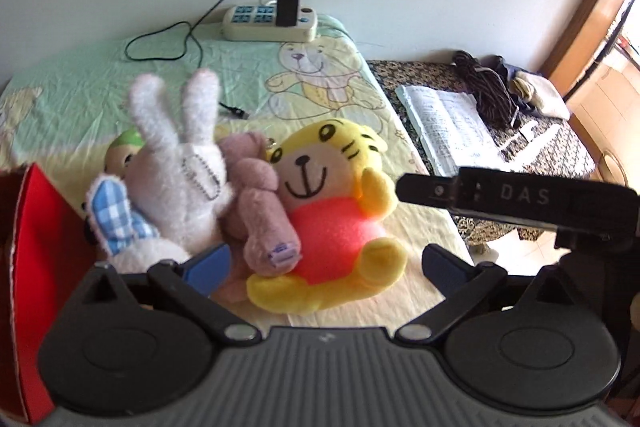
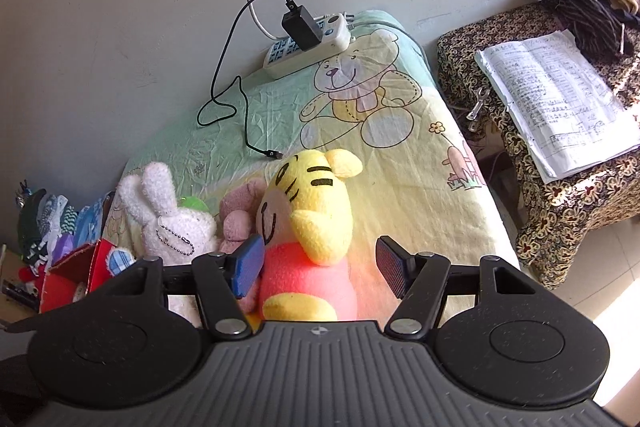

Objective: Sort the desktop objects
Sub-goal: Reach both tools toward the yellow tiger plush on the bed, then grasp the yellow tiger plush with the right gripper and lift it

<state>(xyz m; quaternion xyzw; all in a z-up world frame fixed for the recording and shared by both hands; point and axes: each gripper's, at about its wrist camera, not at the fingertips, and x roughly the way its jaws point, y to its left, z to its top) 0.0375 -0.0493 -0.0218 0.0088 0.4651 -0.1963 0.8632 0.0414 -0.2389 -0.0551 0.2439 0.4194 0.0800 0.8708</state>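
Four plush toys, heaped touching one another on a bench under a bear-print sheet.

- Tiger, yellow with a pink belly: sits upright at the right of the heap. Both grippers address it.
- Pink bear: leans against the tiger's left side.
- White rabbit with a bead chain: just left of the pink bear.
- Green-capped doll: mostly hidden behind the rabbit.
- Red box: at the left edge, just beside the heap; probably the bin for the toys.
- Power strip with a black cable: at the far edge by the wall, the cable's loose plug lying near the heap.

Left gripper: jaws wide open, holding nothing, either side of the tiger's lower body with the pink bear's foot close to the left pad.
Right gripper: jaws wide open, holding nothing, straddling the tiger's belly; the left pad seems to press the plush.

Risks, as judged:
- Two grippers on one toy may collide or tug it apart.
- Closing the left gripper could catch the pink bear too, lifting two toys.
- Soft plush may squash and slip from a shallow pinch.
- Lifting the tiger will likely topple the pink bear leaning on it.
- A toy dragged back could snag the loose plug.
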